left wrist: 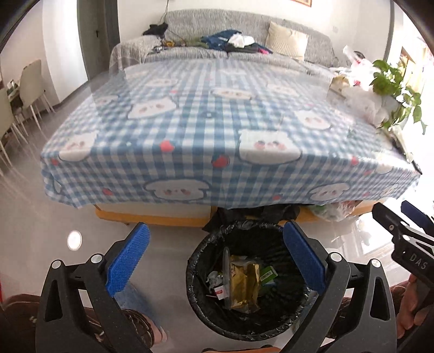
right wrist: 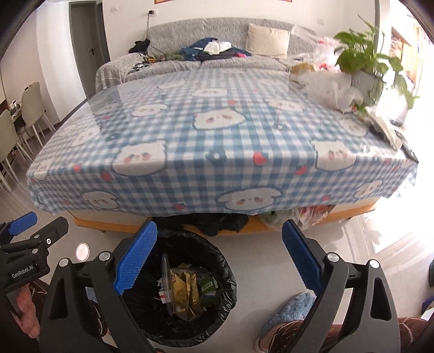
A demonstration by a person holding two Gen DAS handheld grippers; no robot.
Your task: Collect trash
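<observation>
A round bin (left wrist: 202, 312) lined with a black bag stands on the floor in front of the low table. Inside it lie a gold wrapper (left wrist: 244, 282), a green pack (left wrist: 268, 274) and a clear lid (left wrist: 225, 267). My left gripper (left wrist: 216, 229) hangs above the bin, open wide, with nothing between its blue pads. My right gripper (right wrist: 219, 226) is also open and empty, above and to the right of the bin (right wrist: 229, 285). Each gripper shows at the edge of the other's view. Crumpled plastic bags (right wrist: 333, 92) sit on the table's far right.
A blue checked cloth (left wrist: 203, 122) covers the table. A potted plant (right wrist: 360, 54) stands by the bags. Behind is a grey sofa (left wrist: 217, 21) with clothes on it, and chairs (left wrist: 29, 81) stand at the left. Bags (right wrist: 284, 214) lie under the table. A blue slipper (right wrist: 290, 312) is near the bin.
</observation>
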